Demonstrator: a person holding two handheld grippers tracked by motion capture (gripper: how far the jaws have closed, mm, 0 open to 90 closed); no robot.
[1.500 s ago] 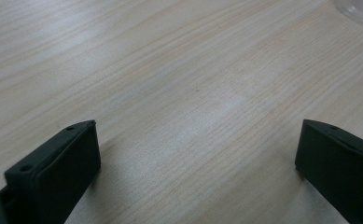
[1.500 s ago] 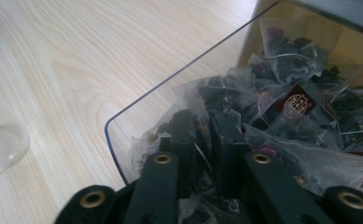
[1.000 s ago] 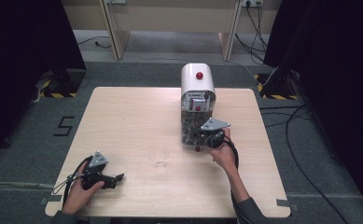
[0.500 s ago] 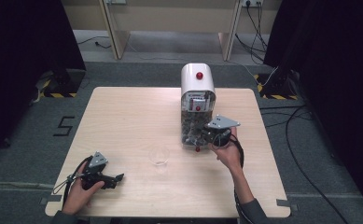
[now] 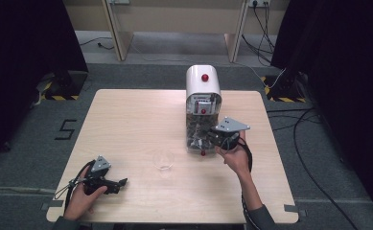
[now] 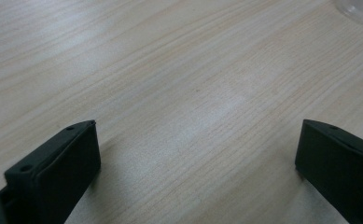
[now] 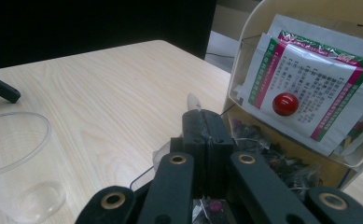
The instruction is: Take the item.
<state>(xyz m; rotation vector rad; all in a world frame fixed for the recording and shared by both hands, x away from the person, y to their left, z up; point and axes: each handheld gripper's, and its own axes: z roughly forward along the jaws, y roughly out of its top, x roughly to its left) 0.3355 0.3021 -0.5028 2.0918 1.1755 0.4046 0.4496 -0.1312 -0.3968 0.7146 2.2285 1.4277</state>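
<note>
A white-topped dispenser (image 5: 203,86) with a red knob (image 7: 285,103) stands at the table's far middle, printed sachets behind its clear front (image 7: 310,93). My right gripper (image 5: 206,141) is held against its lower front. Its jaws (image 7: 202,116) are pressed together, and a thin white tip of a clear packet (image 7: 194,100) pokes out between them. A clear plastic cup (image 5: 164,160) stands upright to the gripper's left, seen close by in the right gripper view (image 7: 16,158). Near the front left edge my left gripper (image 5: 122,183) rests low over bare wood, jaws wide apart (image 6: 198,154) with nothing between them.
The wooden table (image 5: 126,124) has bare wood across its left and back. The cup's rim (image 6: 361,9) shows beyond the left jaws. Cables and dark curtains surround the table on the floor.
My right gripper has risen a little along the dispenser's front and stays shut. The left gripper and the cup have not moved.
</note>
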